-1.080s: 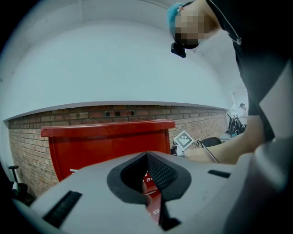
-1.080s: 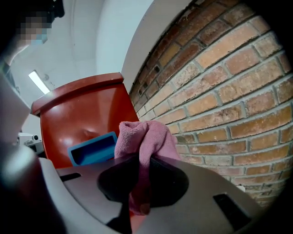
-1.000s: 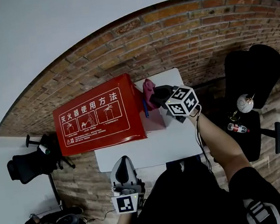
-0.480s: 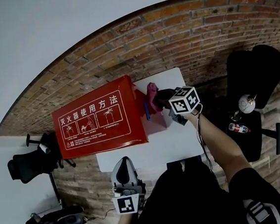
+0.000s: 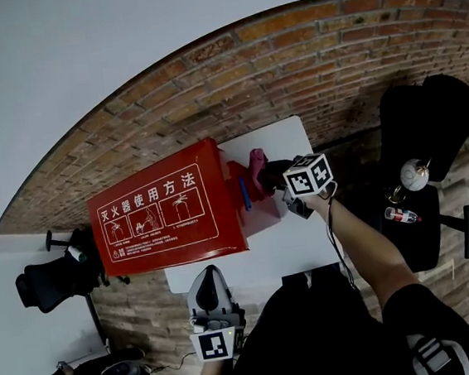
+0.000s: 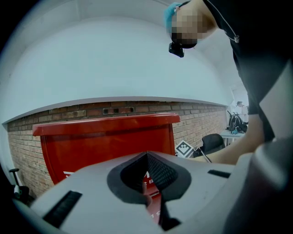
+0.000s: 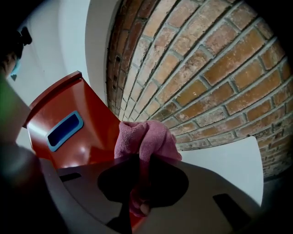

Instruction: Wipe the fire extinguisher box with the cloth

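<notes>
The red fire extinguisher box with white Chinese print stands on the white table against the brick wall. My right gripper is shut on a pink cloth and presses it to the box's right side, by the blue handle recess. In the right gripper view the cloth bunches out of the jaws of the right gripper against the red side. My left gripper hangs low at the table's near edge, shut and empty, pointing at the box front.
The brick wall runs behind the table. A black office chair with a bottle on its seat stands to the right. Another black chair stands at the left, below the box.
The right gripper and the pink cloth have shifted slightly nearer along the box's right side. The left gripper has stayed in place.
</notes>
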